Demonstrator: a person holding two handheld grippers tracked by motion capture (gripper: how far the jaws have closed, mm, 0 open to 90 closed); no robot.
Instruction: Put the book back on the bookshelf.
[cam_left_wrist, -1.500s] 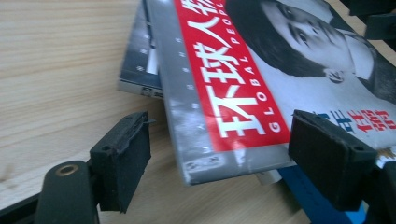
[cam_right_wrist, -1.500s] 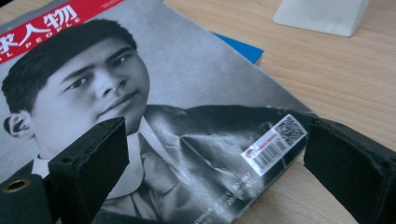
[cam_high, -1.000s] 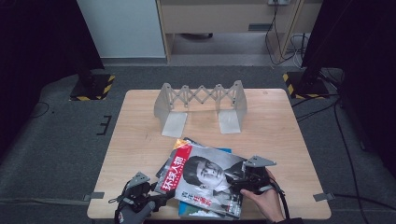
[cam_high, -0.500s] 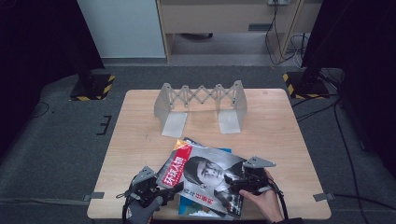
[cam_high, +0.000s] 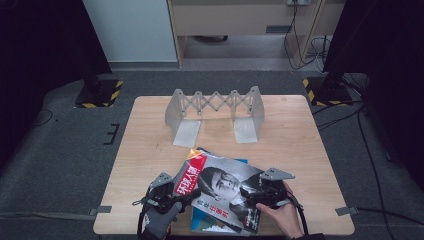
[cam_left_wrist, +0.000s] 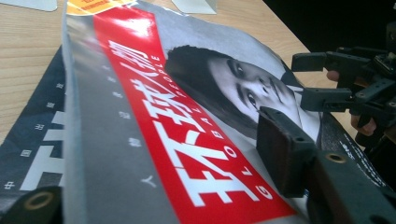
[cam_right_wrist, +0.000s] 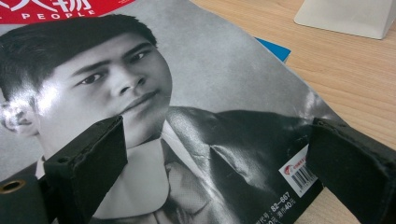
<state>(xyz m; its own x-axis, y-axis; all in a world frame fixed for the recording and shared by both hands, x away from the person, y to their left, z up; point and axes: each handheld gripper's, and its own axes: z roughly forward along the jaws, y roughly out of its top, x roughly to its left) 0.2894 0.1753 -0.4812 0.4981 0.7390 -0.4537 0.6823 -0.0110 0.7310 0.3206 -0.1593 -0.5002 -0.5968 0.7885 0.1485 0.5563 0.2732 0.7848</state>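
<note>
1. I work in a lab-like recording room: black curtains (cam_high: 45, 55) flank my wooden table (cam_high: 150, 150).
2. Hazard-striped stand bases (cam_high: 100, 94), loose cables (cam_high: 300, 35), grey carpet (cam_high: 60, 165).

Two hand-held grippers, black bodies, grey top plates

Left gripper (cam_high: 186, 192): black frame, grey three-cornered plate on top, dark cable trailing near the table (cam_high: 150, 150) front edge; the hand on it wears a grey glove. Its jaws are blocky matt black, brass-coloured eyelets set in the arms. Right gripper (cam_high: 252, 192): same black build, larger pale grey plate, black cable; jaw pads square-cut, dull black, scuffed edges, one brass eyelet at the left base.
</note>
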